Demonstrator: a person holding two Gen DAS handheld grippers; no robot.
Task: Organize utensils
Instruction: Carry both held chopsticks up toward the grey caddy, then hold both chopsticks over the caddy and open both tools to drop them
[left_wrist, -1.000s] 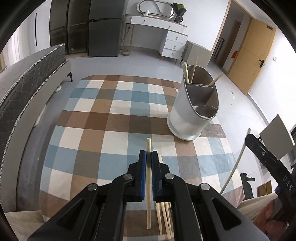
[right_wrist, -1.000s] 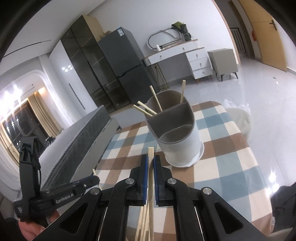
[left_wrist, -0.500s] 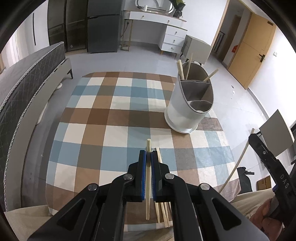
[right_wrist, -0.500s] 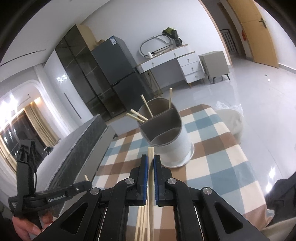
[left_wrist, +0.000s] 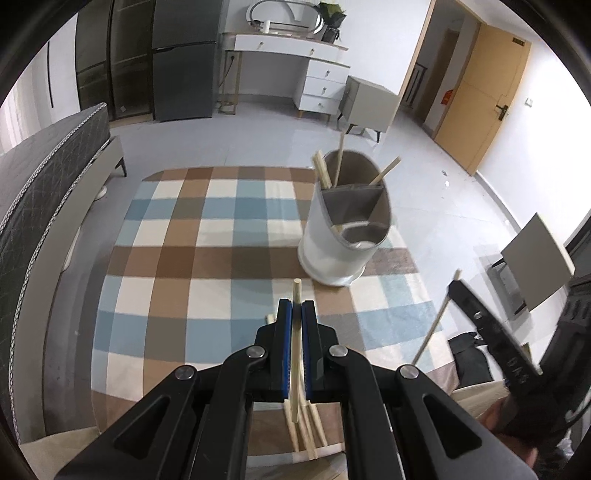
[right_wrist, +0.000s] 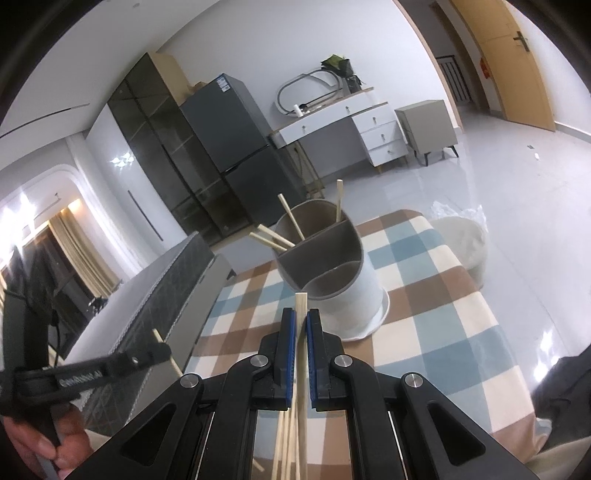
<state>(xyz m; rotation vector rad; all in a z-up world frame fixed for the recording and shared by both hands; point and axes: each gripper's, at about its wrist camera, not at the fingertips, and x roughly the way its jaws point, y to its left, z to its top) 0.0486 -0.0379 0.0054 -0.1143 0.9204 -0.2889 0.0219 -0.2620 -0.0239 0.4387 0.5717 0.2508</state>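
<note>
Lifted higher, the left claw (left_wrist: 296, 314) and right claw (right_wrist: 301, 321) each clamp one pale wooden chopstick (left_wrist: 295, 332); several wait beneath, four already in the white divided holder (left_wrist: 343, 236) ahead.

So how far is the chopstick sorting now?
Done: several chopsticks stand in the back compartment of the white holder. In hand: the left gripper and the right gripper each clamp one chopstick. Left: loose chopsticks lie on the checked tablecloth.

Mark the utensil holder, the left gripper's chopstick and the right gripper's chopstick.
utensil holder (left_wrist: 325, 240), left wrist view, white outer wall.
left gripper's chopstick (left_wrist: 296, 291), left wrist view, tip above the pads.
right gripper's chopstick (right_wrist: 301, 306), right wrist view, tip above the pads.
</note>
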